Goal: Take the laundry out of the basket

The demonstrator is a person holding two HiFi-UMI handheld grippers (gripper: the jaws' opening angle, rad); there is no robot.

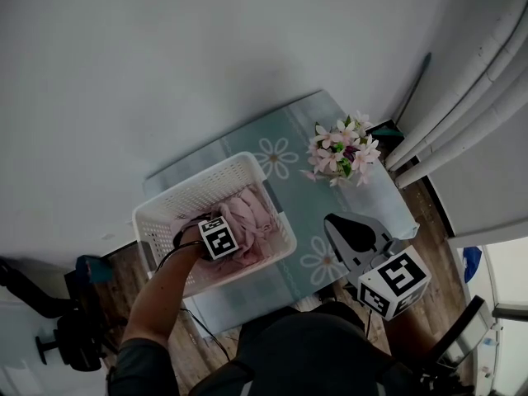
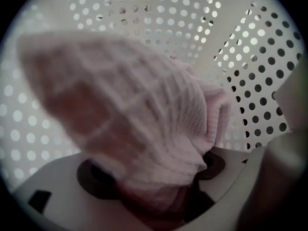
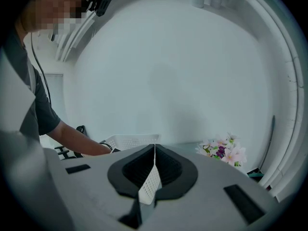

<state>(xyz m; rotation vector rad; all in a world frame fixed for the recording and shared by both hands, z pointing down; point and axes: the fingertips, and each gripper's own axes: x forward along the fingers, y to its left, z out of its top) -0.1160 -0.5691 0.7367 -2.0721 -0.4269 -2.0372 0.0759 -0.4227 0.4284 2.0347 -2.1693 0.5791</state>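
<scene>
Left gripper (image 1: 219, 239): down in the white basket (image 1: 165, 209), fingers around the pink laundry (image 2: 144, 119) — seemingly pinching it, though the view is blurred.
Right gripper (image 3: 153, 174): fingers together, empty — above the table (image 1: 289, 139).

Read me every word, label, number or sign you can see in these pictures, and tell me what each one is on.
Readable words, brands or numbers: none.
On the left marker cube: black-and-white square patterns only, no letters.
On the right marker cube: the same kind of pattern.
On the basket, pink laundry and tablecloth: no text, only the tablecloth's flower print.
</scene>
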